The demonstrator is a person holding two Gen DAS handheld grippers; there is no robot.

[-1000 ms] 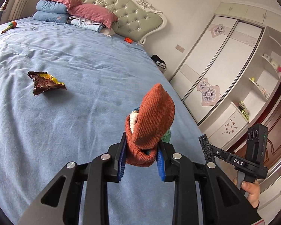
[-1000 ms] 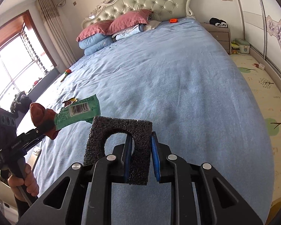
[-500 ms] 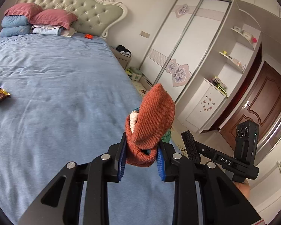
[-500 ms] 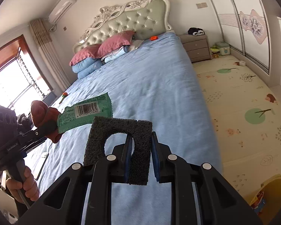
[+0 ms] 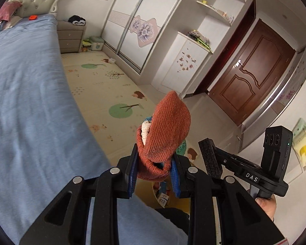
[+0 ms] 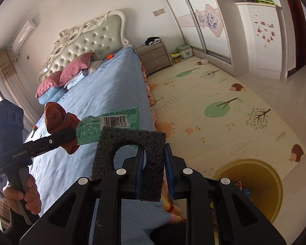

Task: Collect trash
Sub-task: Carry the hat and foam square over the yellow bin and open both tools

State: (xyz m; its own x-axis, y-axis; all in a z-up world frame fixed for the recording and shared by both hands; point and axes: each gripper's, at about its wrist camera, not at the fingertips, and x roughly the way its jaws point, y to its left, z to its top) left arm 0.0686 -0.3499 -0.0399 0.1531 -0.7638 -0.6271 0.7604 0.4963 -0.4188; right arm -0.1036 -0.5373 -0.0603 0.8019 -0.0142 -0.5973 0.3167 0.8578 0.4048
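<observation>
Both tongs are clenched on trash. Low in the left wrist view, the left tongs (image 5: 154, 168) pinch a rust-orange knitted sock (image 5: 165, 134), which stands upright between the blue pads (image 5: 132, 169). The right wrist view shows, at its left, that a green wrapper (image 6: 110, 125) with a barcode is caught in the same grip and sticks out sideways. Low in that view's centre, the right tongs (image 6: 153, 173) squeeze a dark foam piece (image 6: 130, 155) with an arched cut-out; it is held by one leg, so most of it juts up and to the left.

Holding each item clear of the bed looks meant for carrying them to a bin. A yellow bin (image 6: 248, 185) sits on the floor at the lower right of the right wrist view, just beyond the tongs, with some packaging already inside. The bed's corner (image 6: 138, 214), draped in a blue cover, lies directly under both tongs and is judged the main thing to clear.

Farther off, a patterned play mat (image 6: 214, 106) covers the floor. Beyond it stand a bedside cabinet (image 6: 155, 58), sliding wardrobe doors (image 5: 136, 24) and, at the right of the left wrist view, a brown door (image 5: 253, 71). A small orange object (image 6: 110, 56) lies on the bed near the pillows (image 6: 71, 73).
</observation>
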